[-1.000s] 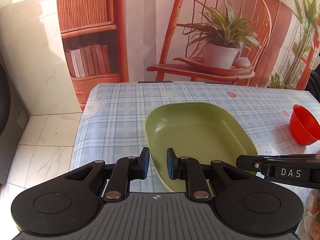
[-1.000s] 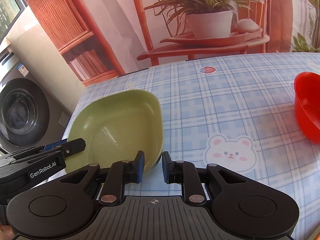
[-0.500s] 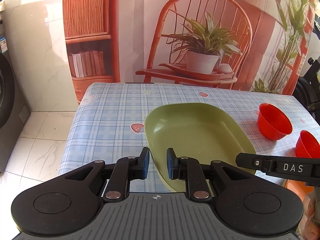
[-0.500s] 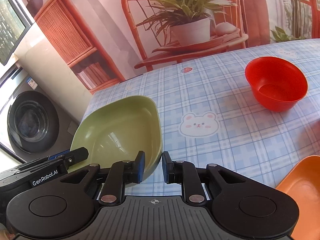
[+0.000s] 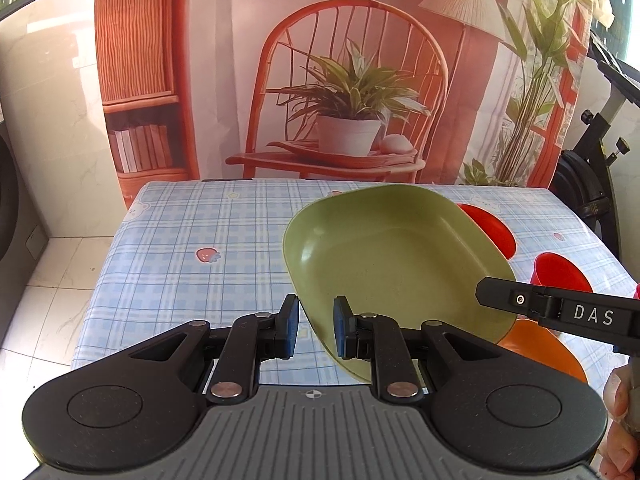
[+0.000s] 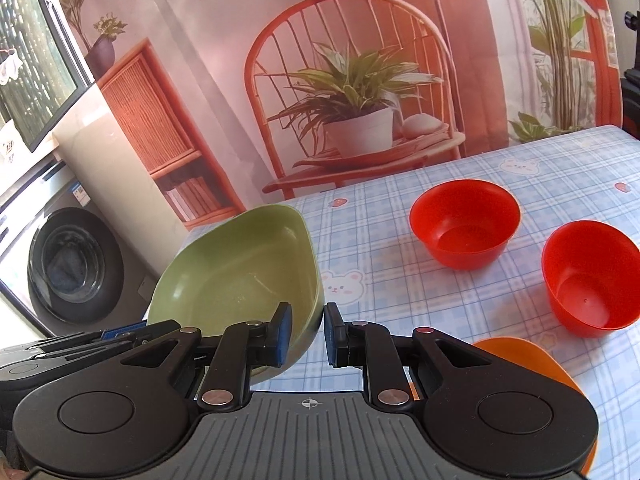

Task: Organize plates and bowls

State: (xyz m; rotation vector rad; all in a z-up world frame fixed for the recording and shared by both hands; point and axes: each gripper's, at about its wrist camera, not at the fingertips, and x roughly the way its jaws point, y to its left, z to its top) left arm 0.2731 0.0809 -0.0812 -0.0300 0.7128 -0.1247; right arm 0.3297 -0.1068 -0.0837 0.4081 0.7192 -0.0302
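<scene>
Home laundry corner, washing machine at nine o'clock, checked tablecloth with bears, printed chair-and-plant backdrop at twelve, marble floor tiles

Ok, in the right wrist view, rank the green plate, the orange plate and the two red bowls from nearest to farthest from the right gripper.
1. Green plate: its rim sits between the fingers of the right gripper, left of centre.
2. Orange plate: low right, partly behind the gripper body.
3. Nearer red bowl: far right.
4. Farther red bowl: right of centre, deeper on the table.
</scene>
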